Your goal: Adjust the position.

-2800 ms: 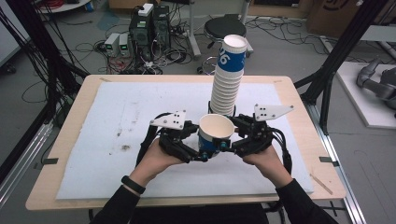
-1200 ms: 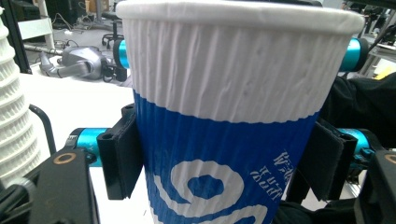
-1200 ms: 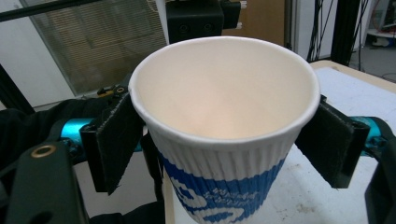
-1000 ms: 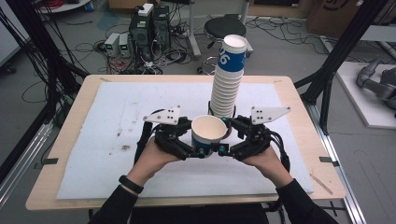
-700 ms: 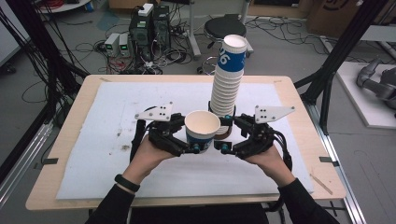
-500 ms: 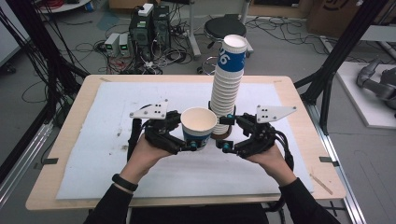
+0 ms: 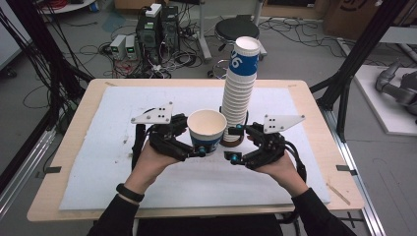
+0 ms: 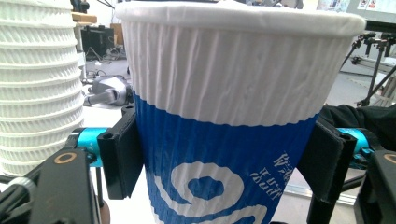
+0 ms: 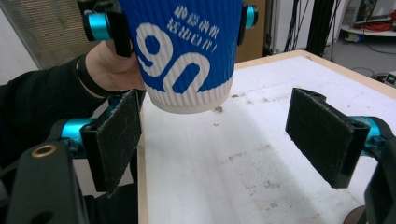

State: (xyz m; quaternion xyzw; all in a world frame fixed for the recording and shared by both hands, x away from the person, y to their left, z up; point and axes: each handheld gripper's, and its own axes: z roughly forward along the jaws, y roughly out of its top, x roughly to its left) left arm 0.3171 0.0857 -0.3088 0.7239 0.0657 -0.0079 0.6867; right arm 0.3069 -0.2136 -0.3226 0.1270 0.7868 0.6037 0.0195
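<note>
- The person is separating cups here: the left gripper [image 7: 196,147] is pinching a single blue-and-white paper cup [image 7: 206,129] around its blue band, one black pad on each side, and holding it upright off the white mat [image 7: 98,147].
- In the left gripper view the cup [image 8: 233,116] is sitting square between the jaws, rim level, with both pads pressing on the ribbed wall.
- The right gripper [image 7: 235,143] is standing with its jaws spread and nothing between them. In the right gripper view the cup [image 9: 187,51] is hanging just above and ahead of its own pads, not touching either.
- The tall stack of cups [image 7: 240,93] is standing right behind the right gripper and just beside the held cup, on a dark round base.
- Judging from this, the pulling-off step looks finished and the next move is setting the cup down. That calls for carrying it away from the stack and lowering it flat before letting go.
- What's in the way: the stack is very close, so a sideways swing could knock it. The open right gripper is also sitting under the cup's path.
- Squeezing harder would probably dent that thin paper wall.
- The table [image 7: 78,118] edge is showing around the mat, with a stool [image 7: 235,30] and computers [image 7: 157,27] on the floor beyond, well apart.
</note>
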